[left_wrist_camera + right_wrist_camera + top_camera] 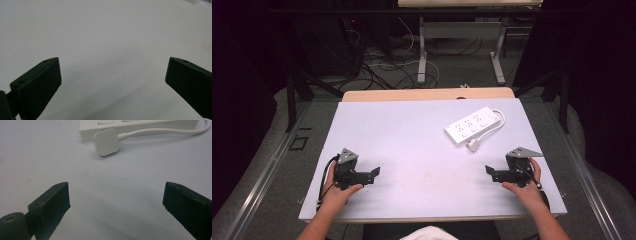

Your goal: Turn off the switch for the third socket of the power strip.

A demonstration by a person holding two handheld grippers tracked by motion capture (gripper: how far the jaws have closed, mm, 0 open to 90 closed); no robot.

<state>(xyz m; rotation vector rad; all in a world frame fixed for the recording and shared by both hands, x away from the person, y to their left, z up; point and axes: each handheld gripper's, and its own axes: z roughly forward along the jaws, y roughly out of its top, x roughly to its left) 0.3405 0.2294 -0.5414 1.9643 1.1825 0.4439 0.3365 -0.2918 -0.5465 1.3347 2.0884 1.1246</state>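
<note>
- The work surface is a pale table top (412, 150) in a dark room; cables and metal table legs lie on the floor beyond its far edge.
- A white power strip (473, 124) lies flat on the far right part of the table. Its white cord (494, 125) loops off the right end and returns along the near side, ending in a white plug (473, 145) that rests on the table just beside the strip.
- The left gripper (375, 172) rests at the near left, held in the person's left hand (337, 192). Its jaws stand wide apart with nothing between them and point toward the table centre.
- The right gripper (488, 170) rests at the near right. Its jaws also stand wide apart and empty. In the right gripper view the plug (106, 142) lies ahead, well apart from the jaws.
- Judged step: starting posture; no contact with the power strip yet.
- Judged next move: advance the right gripper toward the far side to the plug, straddle the plug body, then close. The flat plug lies low on the table, so a low approach is required.
</note>
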